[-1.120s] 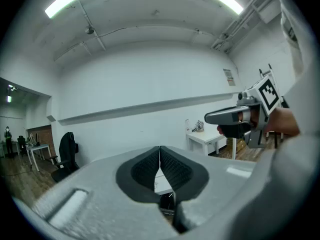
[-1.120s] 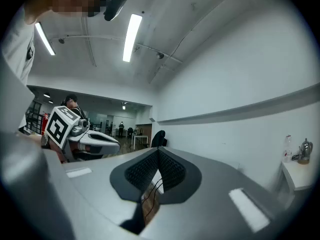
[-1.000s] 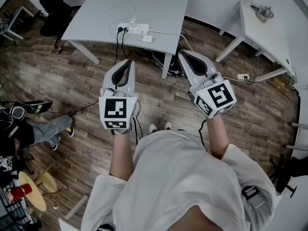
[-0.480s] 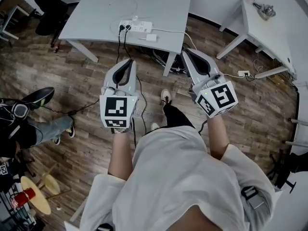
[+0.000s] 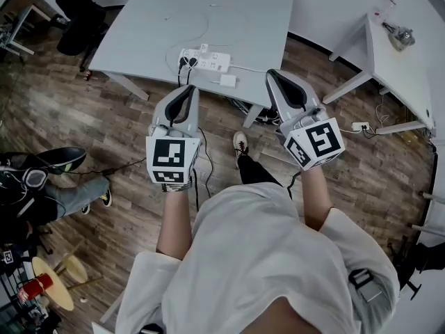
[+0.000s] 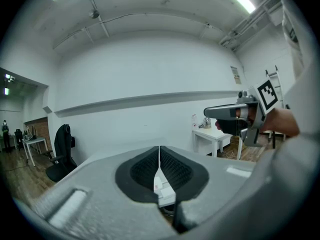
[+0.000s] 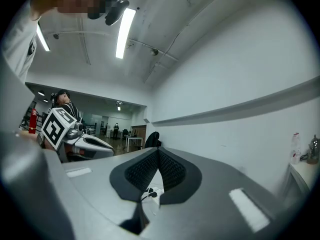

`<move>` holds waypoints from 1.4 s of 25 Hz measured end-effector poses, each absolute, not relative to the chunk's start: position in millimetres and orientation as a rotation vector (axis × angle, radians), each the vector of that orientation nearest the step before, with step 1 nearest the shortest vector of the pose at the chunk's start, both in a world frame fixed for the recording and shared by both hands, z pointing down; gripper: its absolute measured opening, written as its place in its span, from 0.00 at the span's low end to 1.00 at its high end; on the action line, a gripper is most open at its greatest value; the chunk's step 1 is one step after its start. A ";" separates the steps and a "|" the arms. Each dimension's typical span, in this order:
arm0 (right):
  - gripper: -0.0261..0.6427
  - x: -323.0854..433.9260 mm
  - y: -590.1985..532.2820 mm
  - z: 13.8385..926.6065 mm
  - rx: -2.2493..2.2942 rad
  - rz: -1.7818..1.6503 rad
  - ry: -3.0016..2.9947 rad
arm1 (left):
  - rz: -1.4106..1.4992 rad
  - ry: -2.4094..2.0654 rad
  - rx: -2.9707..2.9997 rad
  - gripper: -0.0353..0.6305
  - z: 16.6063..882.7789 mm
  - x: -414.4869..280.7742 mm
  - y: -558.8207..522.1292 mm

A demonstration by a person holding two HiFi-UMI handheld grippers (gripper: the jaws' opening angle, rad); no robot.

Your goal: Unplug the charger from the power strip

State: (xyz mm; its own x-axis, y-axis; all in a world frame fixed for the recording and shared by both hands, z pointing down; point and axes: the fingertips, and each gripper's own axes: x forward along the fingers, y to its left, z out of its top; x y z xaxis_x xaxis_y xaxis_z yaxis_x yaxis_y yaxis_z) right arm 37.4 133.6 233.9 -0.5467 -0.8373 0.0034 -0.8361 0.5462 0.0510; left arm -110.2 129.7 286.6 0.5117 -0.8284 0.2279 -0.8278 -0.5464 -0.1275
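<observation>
A white power strip point(image 5: 206, 60) lies near the front edge of the grey table point(image 5: 250, 19). Black plugs point(image 5: 185, 62) sit in its left end, a white plug point(image 5: 204, 47) at its far side, and a small white adapter point(image 5: 227, 81) lies beside it on a white cord. My left gripper point(image 5: 186, 89) is shut and empty, held in the air just short of the table's edge, below the strip. My right gripper point(image 5: 273, 75) is also shut and empty, to the right of the adapter. In the left gripper view the strip point(image 6: 163, 188) shows below the shut jaws.
A white side table point(image 5: 403, 61) stands at the right. A black office chair point(image 5: 73, 19) is at the far left, and another person's legs and shoes point(image 5: 66, 160) at the left. Cables hang under the grey table onto the wooden floor point(image 5: 104, 117).
Both grippers have moved forward toward the grey table, which now lies closer. The person's foot has stepped forward. The jaws stay shut.
</observation>
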 end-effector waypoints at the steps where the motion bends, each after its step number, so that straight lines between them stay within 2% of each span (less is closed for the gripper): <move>1: 0.04 39.1 120.9 235.1 1.470 -0.068 -2.737 | -0.415 1.508 -2.733 0.06 287.5 -108.5 118.0; 19: 0.05 73.1 -57.2 262.2 1.318 -0.038 -2.754 | -0.430 1.653 -2.757 0.06 313.2 -68.5 -51.9; 35: 0.12 39.7 -131.6 362.6 1.062 0.185 -2.711 | -0.593 1.821 -2.848 0.17 404.9 -82.6 -110.1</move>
State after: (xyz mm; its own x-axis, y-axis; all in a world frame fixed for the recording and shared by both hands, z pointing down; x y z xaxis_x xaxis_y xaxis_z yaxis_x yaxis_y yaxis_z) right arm 39.7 -131.6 362.6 -0.7135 -0.6538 0.2518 -0.6820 0.7305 -0.0356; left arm -82.6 -110.1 404.9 0.3903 -0.8127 0.4326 -0.9117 -0.4068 0.0583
